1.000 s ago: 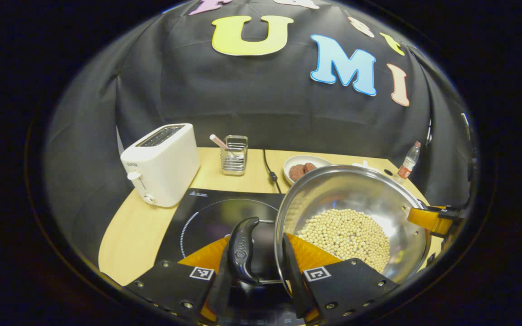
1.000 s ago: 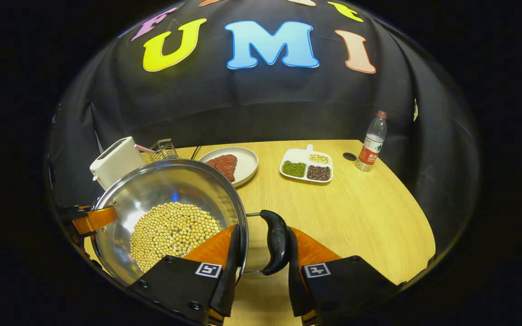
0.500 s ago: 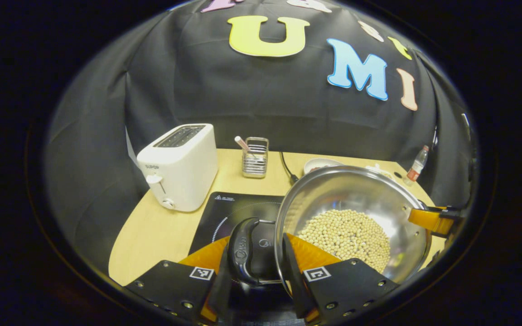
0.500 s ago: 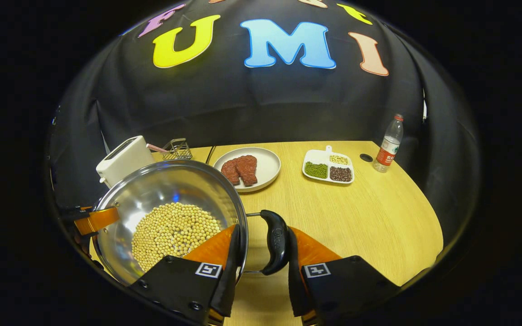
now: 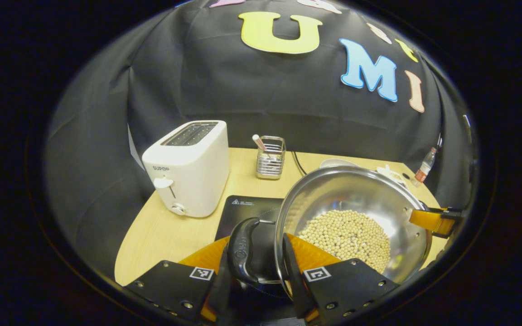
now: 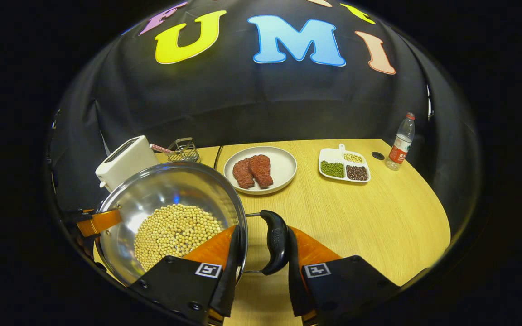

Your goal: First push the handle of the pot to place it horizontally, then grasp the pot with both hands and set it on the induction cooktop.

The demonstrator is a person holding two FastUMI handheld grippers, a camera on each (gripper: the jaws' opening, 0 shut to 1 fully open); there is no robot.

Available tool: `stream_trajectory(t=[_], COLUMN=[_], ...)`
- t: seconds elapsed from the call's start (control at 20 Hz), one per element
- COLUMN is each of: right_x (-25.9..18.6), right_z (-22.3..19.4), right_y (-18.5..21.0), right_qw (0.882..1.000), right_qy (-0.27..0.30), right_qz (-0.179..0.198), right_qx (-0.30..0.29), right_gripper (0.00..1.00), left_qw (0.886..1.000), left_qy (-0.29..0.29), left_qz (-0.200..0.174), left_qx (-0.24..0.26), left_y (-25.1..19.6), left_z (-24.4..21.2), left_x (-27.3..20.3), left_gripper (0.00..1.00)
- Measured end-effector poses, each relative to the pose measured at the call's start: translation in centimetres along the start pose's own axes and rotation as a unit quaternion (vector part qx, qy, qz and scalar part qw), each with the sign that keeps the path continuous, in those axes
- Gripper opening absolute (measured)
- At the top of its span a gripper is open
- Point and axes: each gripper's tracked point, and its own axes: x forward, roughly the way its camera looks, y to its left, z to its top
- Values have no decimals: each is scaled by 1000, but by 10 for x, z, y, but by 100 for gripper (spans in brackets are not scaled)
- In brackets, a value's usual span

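Steel round pot of pale beans point(image 5: 351, 217) held aloft over black induction cooktop point(image 5: 252, 209); left gripper point(image 5: 254, 276) and right gripper point(image 6: 261, 267) each pinch rim w/ a black loop handle point(image 6: 275, 242), probably keeping it level.

A shiny steel pot point(image 5: 351, 199) holding pale round beans point(image 5: 345, 235) is seen tilted slightly. Two black loop handles point(image 5: 243, 251) are set on opposite sides of its rim, each lying level. The black induction cooktop point(image 5: 254, 208) lies flat on the wooden table, just beside and partly beneath the pot.
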Motion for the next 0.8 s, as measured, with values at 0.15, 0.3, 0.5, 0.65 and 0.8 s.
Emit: stream_trajectory(t=[0.15, 0.3, 0.5, 0.65, 0.8], right_x=[6, 13, 17, 20, 22], right_z=[0, -1, -3, -5, -6], right_y=[13, 26, 40, 45, 47], right_qw=[1000, 1000, 1000, 1000, 1000], right_qy=[0, 4, 4, 5, 4], right_qz=[4, 12, 19, 24, 23], right_qx=[-3, -4, -10, -11, -11], right_gripper=[52, 52, 52, 48, 52], left_qw=[1000, 1000, 1000, 1000, 1000], left_qy=[-2, -2, 3, 6, 3], left_qz=[1, 6, 4, 3, 6], left_qx=[0, -5, -16, -27, -18], left_y=[13, 28, 43, 50, 50], left_z=[0, -1, -7, -11, -10], left_x=[8, 10, 15, 20, 20], left_gripper=[57, 57, 57, 60, 57])
